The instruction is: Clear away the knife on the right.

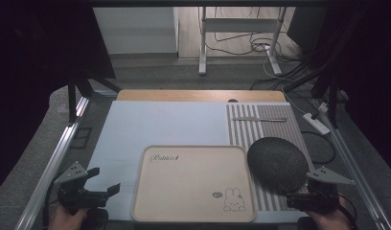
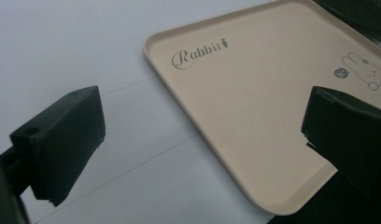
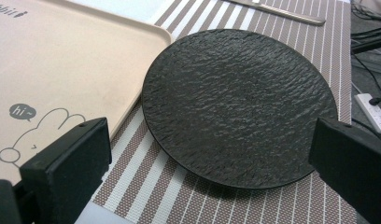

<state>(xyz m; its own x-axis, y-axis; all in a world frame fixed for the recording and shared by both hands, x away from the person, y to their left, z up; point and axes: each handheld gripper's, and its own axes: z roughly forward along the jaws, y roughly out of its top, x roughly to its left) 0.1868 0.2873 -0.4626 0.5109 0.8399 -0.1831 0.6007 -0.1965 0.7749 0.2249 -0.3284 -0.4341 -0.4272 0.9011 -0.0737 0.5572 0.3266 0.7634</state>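
Note:
A beige tray point(image 1: 193, 184) with a rabbit drawing and the word "Rabbit" lies empty at the table's front middle. To its right a round black textured plate point(image 1: 277, 163) rests on a striped placemat point(image 1: 260, 129), its left edge close to the tray's rim. My left gripper point(image 1: 105, 181) hovers open at the tray's left front corner, nothing between its jaws. In the left gripper view the tray point(image 2: 254, 102) stretches ahead. My right gripper point(image 1: 301, 194) stands open just in front of the plate point(image 3: 240, 102), holding nothing.
A metal knife point(image 1: 259, 119) lies across the far part of the placemat. A pale blue mat point(image 1: 160, 124) covers the table's left and middle. A white power strip point(image 1: 317, 123) and cables lie on the floor to the right. Metal frame rails run along both sides.

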